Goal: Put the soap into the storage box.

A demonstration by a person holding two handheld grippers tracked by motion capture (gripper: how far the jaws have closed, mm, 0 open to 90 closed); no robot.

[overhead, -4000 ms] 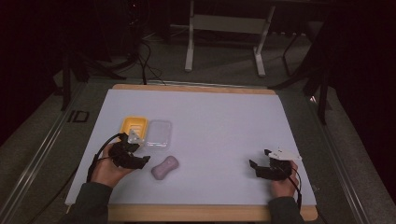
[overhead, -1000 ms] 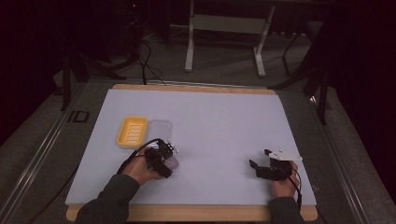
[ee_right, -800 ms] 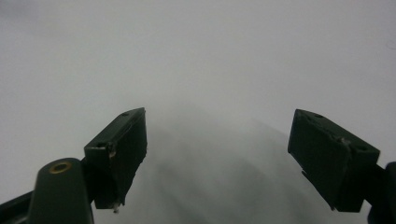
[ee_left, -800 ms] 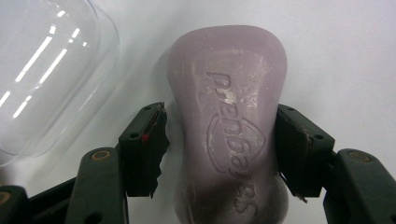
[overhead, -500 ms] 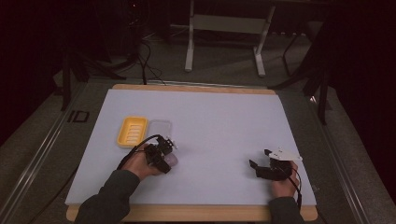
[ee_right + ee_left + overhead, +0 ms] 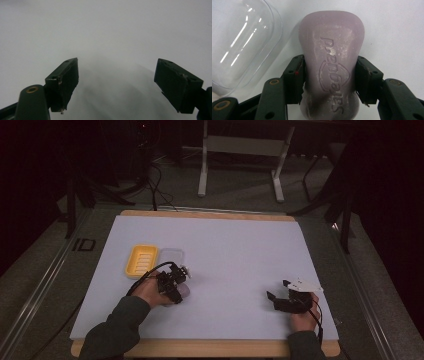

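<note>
White tabletop (image 6: pixel 225 250) carries a yellow dish (image 6: pixel 141 260) and a clear lid (image 6: pixel 239 40) side by side at the left. Just near them, the left hand-held gripper (image 6: pixel 328 80) clamps the pale soap (image 6: pixel 332 57) at its waist; the right hand-held gripper (image 6: pixel 116 82) idles agape. Grasp looks made; next, I'd guess, lift toward the dish, squarely.
</note>
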